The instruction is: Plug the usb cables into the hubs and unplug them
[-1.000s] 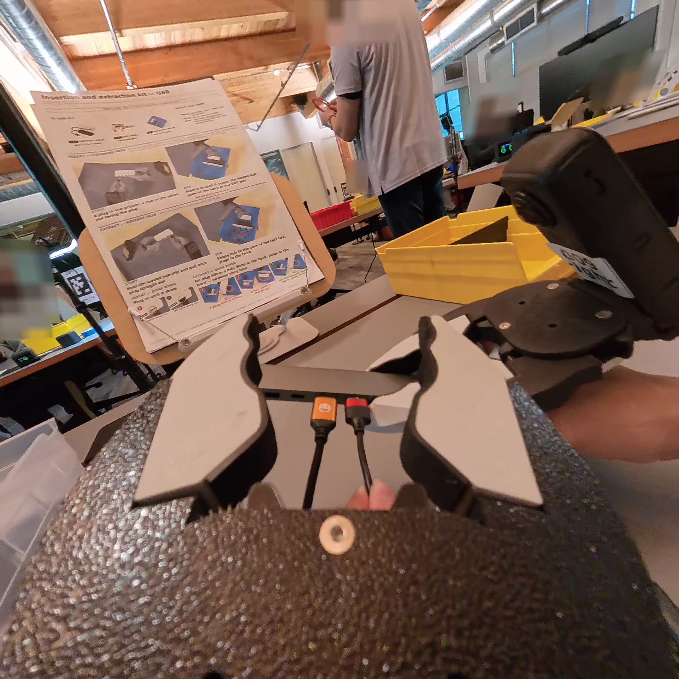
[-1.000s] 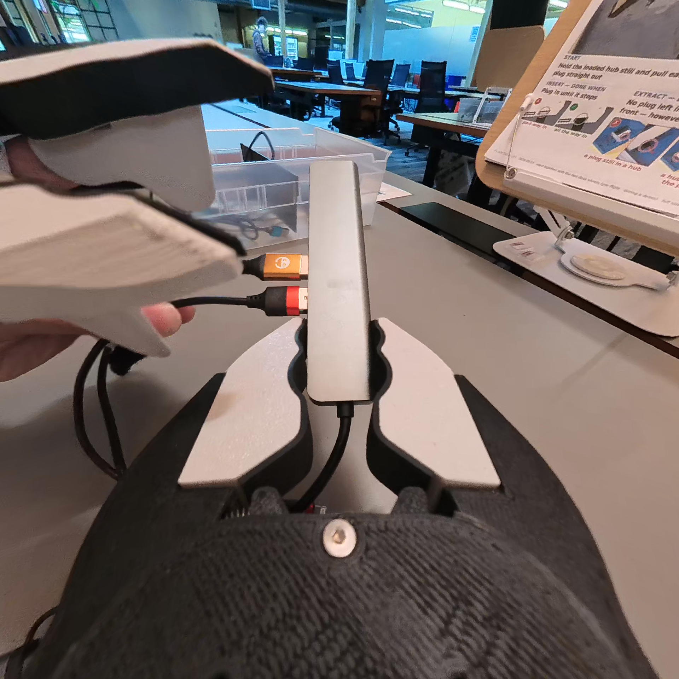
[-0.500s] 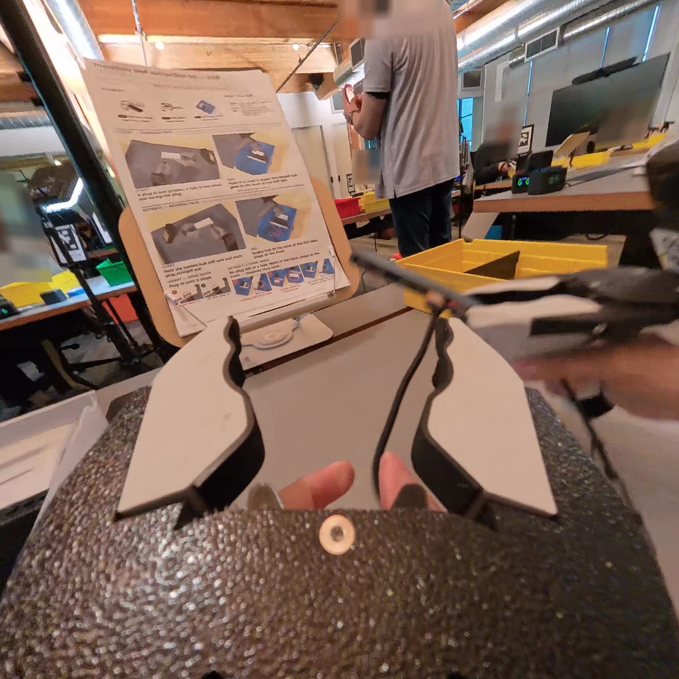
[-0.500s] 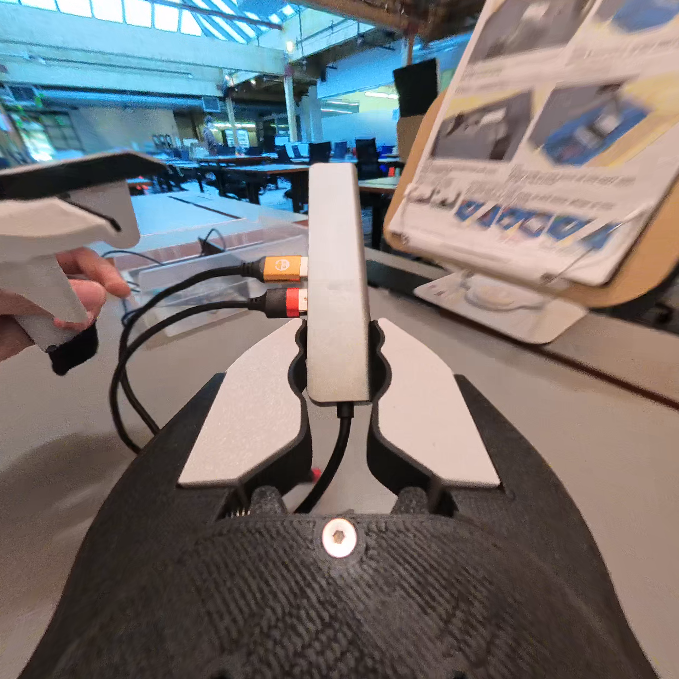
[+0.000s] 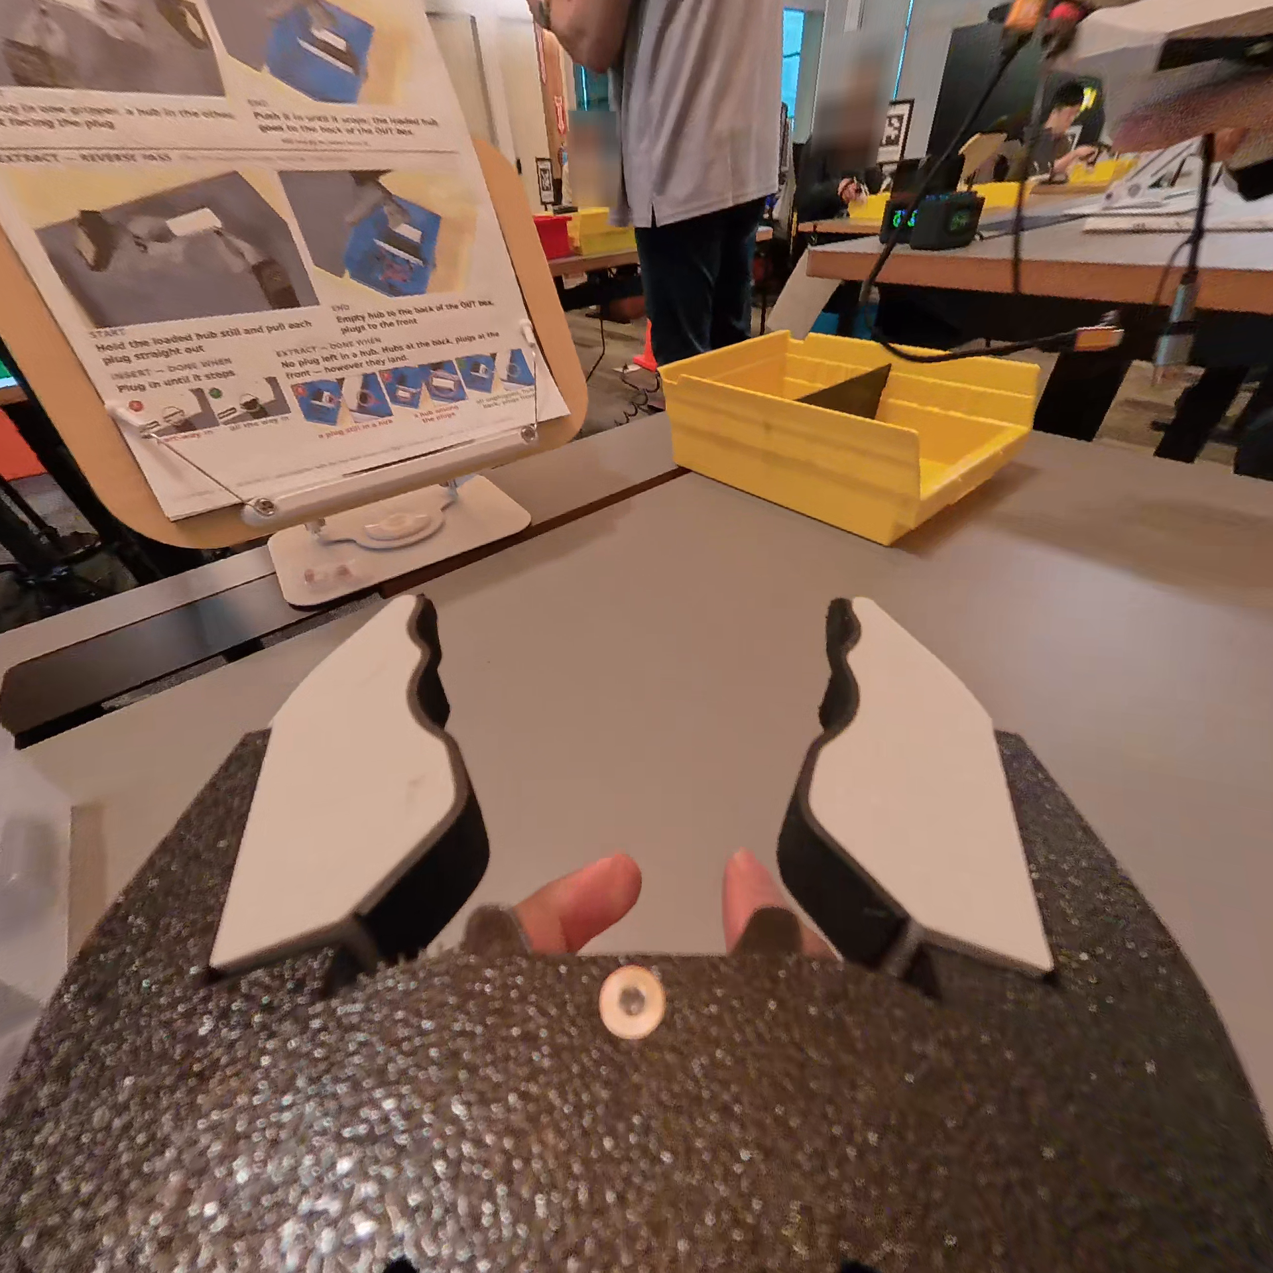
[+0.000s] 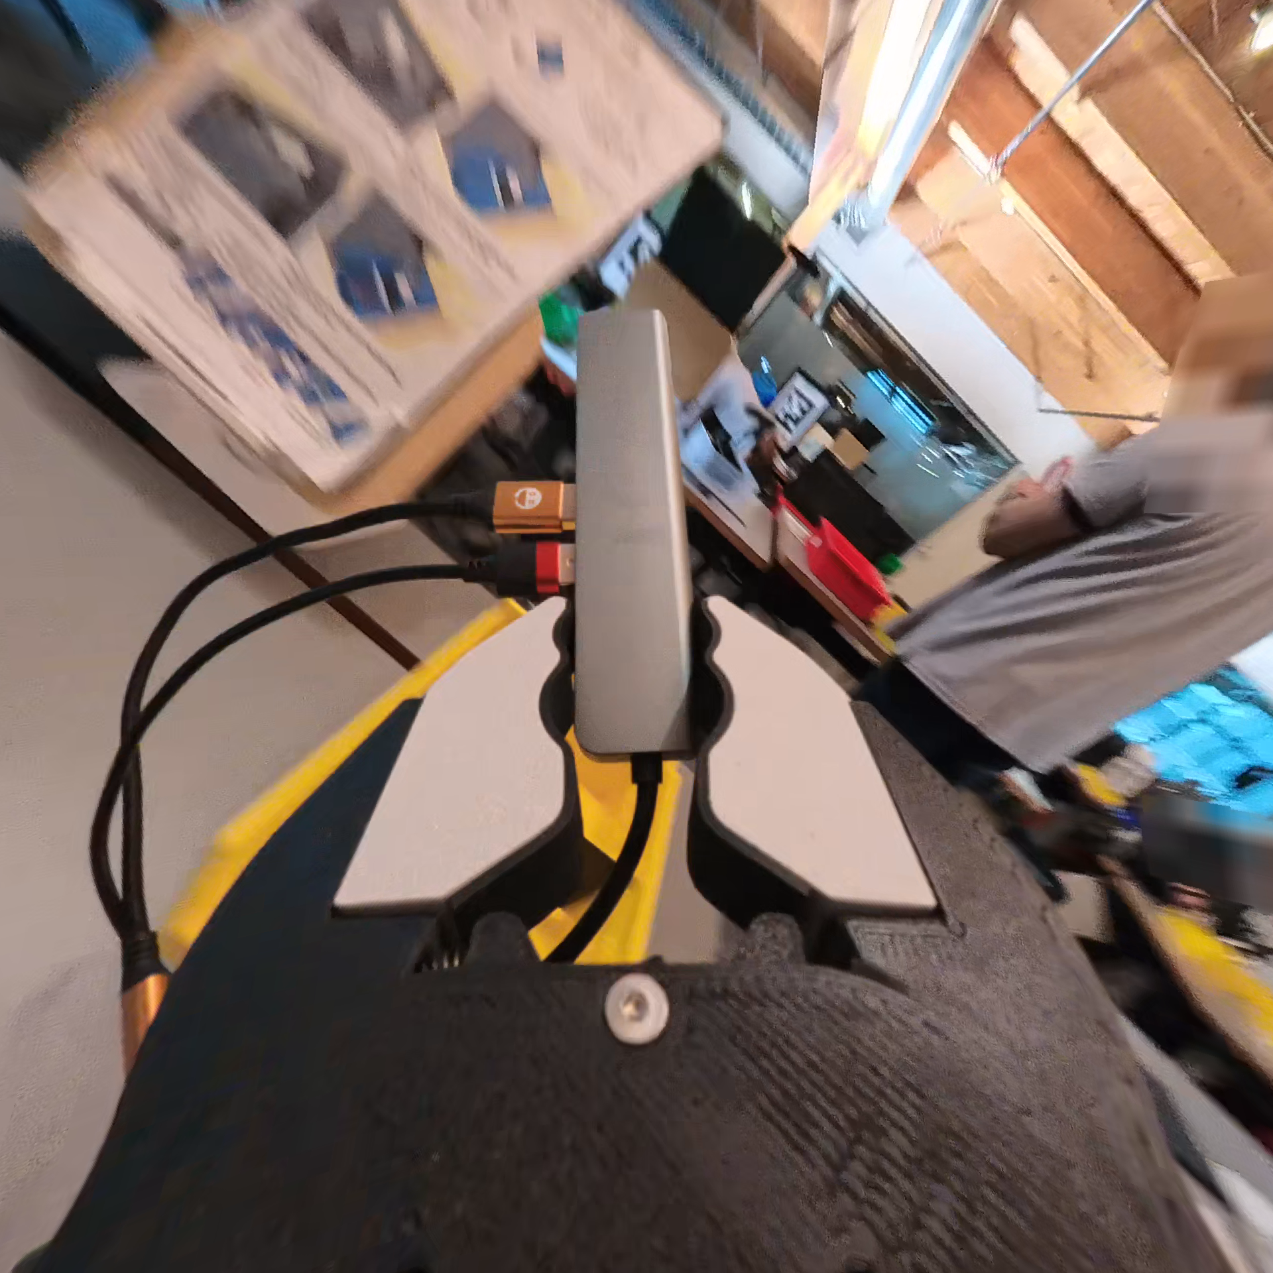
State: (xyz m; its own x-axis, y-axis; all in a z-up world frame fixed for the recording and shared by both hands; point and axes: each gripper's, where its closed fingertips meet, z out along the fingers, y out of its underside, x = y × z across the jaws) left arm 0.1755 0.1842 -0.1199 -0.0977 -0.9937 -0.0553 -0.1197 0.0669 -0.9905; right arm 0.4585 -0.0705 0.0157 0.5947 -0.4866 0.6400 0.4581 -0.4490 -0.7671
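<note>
My right gripper (image 6: 637, 620) is shut on the lower end of a flat grey USB hub (image 6: 630, 482), held tilted in the air. An orange plug (image 6: 534, 506) and a red plug (image 6: 544, 568) sit in the hub's left side, and their black cables (image 6: 207, 620) loop down to the left. The hub's own cable (image 6: 620, 868) runs back between the fingers. My left gripper (image 5: 630, 613) is open and empty, low over the grey table (image 5: 689, 689). In the left wrist view the right gripper (image 5: 1198, 89) is blurred at the top right, with cables (image 5: 1012, 138) hanging from it.
A yellow bin (image 5: 847, 427) with a black divider stands on the table at the back right; in the right wrist view its wall (image 6: 310, 785) lies under the gripper. An instruction sheet on a stand (image 5: 275, 275) stands at the back left. A person (image 5: 689, 172) stands behind the table. The tips of one gripper are about 40 centimeters away from the tips of the other.
The right gripper has lifted the hub, both cables still plugged in, up and over toward the yellow bin and tilted it. The cables have left the open left gripper.
</note>
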